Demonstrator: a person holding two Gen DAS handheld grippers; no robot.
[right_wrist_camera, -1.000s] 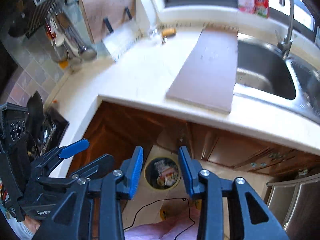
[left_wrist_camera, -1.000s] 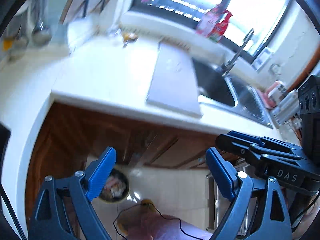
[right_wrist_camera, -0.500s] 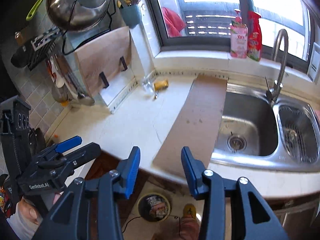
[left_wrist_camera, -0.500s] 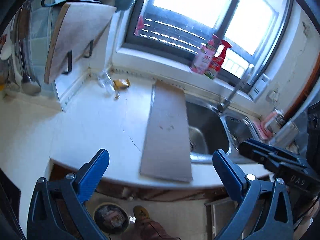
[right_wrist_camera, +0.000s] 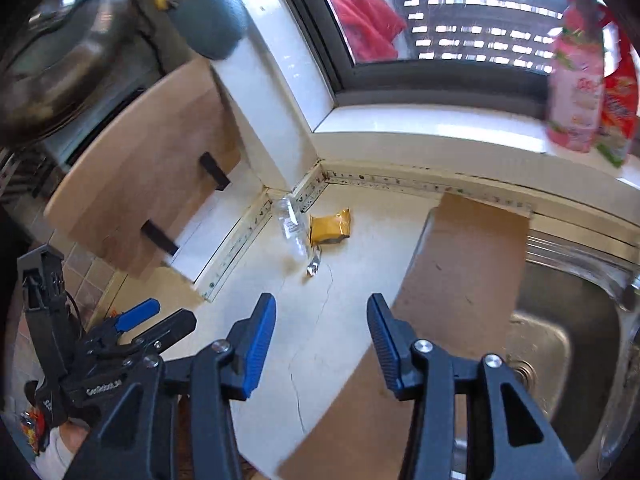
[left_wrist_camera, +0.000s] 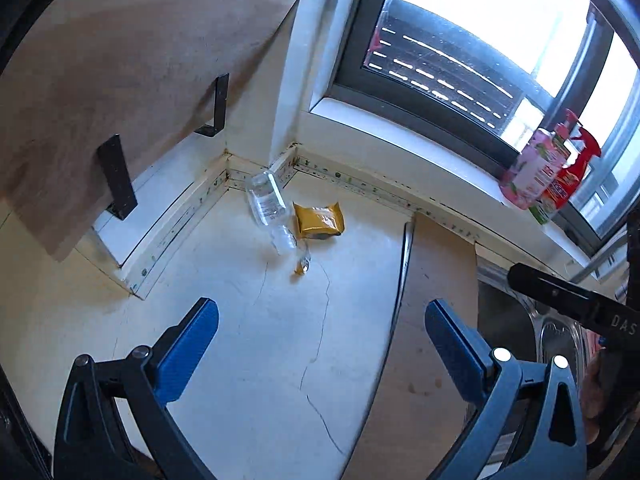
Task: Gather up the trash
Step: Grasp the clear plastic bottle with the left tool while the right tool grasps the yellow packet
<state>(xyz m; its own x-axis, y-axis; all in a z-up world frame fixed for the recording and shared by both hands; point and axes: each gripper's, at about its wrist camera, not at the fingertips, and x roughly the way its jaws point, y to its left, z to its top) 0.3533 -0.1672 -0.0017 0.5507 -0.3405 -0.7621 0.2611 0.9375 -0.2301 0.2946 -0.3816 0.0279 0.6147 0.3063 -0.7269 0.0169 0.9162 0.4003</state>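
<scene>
Both grippers have come forward over the counter since the earlier frames; the floor bin and cabinet fronts seen then are out of view, and the back corner now fills both views.

Left gripper point(left_wrist_camera: 322, 328): jaws at full spread, nothing between them, bare cracked counter point(left_wrist_camera: 256, 344) below. Right gripper point(right_wrist_camera: 322, 322): jaws have just been opening, now part open, nothing between them; it sits over the counter's front part, at the left edge of the board point(right_wrist_camera: 448, 280).

Board lies flat from front edge to back wall, its right side overhanging the sink point(right_wrist_camera: 560, 320). Sink basin holds nothing I can make out.

Trash, all in the back left corner of the counter, well ahead of both grippers:
- small wrapper point(left_wrist_camera: 303, 265), nearest, just in front of the bottle's neck.
- clear bottle point(left_wrist_camera: 267, 205) on its side, base toward the corner.
- yellow packet point(left_wrist_camera: 319, 221) flat, touching the bottle's right side.

Nothing blocks the way to them.

Left of the corner: a cutting board point(left_wrist_camera: 120, 80) leans on black brackets. Windowsill at right: pink bottle point(left_wrist_camera: 532, 172) beside a red sprayer point(left_wrist_camera: 568, 176).
</scene>
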